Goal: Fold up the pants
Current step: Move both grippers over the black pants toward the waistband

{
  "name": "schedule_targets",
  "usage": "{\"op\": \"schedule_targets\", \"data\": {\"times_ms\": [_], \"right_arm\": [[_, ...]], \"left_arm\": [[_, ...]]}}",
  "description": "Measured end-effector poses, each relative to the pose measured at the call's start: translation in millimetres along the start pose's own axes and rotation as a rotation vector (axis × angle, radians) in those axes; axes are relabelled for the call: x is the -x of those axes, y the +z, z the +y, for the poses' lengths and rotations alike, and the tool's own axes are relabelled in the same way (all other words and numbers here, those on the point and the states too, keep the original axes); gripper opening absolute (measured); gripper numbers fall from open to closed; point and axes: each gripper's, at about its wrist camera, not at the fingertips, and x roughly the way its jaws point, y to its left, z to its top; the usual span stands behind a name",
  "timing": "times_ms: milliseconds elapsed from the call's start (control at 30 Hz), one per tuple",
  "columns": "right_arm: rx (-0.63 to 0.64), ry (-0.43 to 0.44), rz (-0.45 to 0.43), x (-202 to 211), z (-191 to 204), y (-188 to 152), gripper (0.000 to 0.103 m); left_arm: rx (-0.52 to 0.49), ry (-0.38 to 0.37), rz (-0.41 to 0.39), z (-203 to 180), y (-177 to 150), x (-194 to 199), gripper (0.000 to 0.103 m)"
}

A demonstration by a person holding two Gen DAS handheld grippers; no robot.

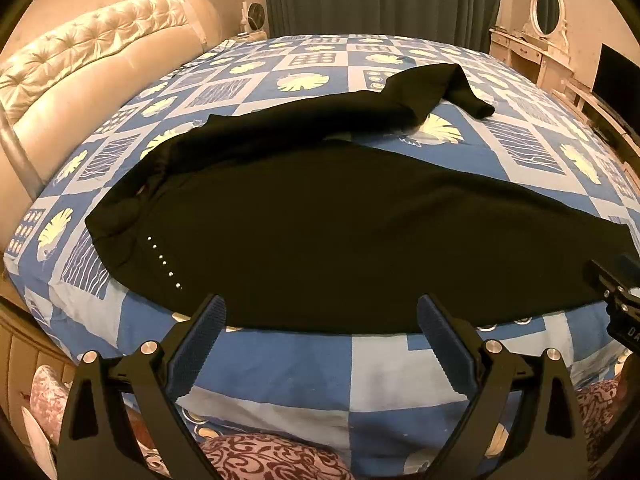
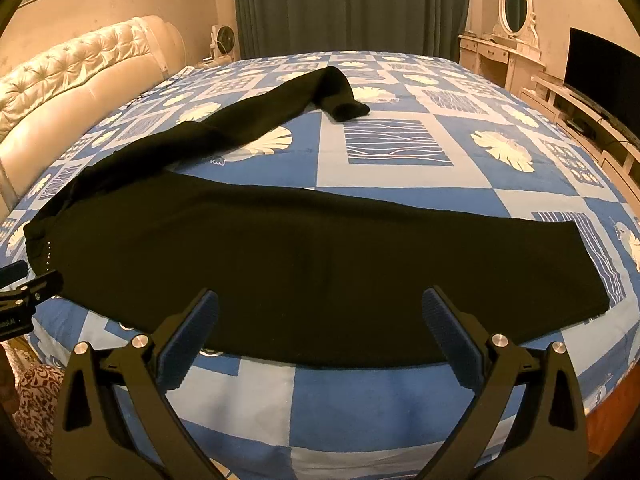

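Black pants (image 2: 304, 256) sprawl mid-frame across a blue patchwork bed (image 2: 400, 148), curtain (image 2: 348, 4) at top centre, while both the left gripper (image 1: 320, 320) and right gripper (image 2: 320, 316) hover with fingers wide, empty.

Warm-lit bedroom — tufted headboard (image 2: 80, 64), dark curtains (image 2: 348, 4), vanity mirror (image 2: 515, 2), television (image 2: 604, 74).

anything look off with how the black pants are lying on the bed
Yes. The black fabric pants are not laid straight: the near leg lies flat along the blue patterned quilt's front edge, but the far leg splays away diagonally, its cuff end bent over. Both open grippers hover clear.
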Motion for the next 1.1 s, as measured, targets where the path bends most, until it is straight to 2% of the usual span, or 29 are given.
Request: {"op": "schedule_targets", "data": {"times_ms": [933, 1100], "right_arm": [[0.001, 0.009, 0.027, -7.1, 5.7, -2.8, 0.101], [0.001, 0.013, 0.029, -7.8, 5.7, -2.6, 0.101]], "left_arm": [[-0.009, -0.008, 0.011, -4.4, 1.0, -2.1, 0.096], [-0.011, -0.008, -0.007, -5.2, 1.7, 0.7, 0.096]]}}
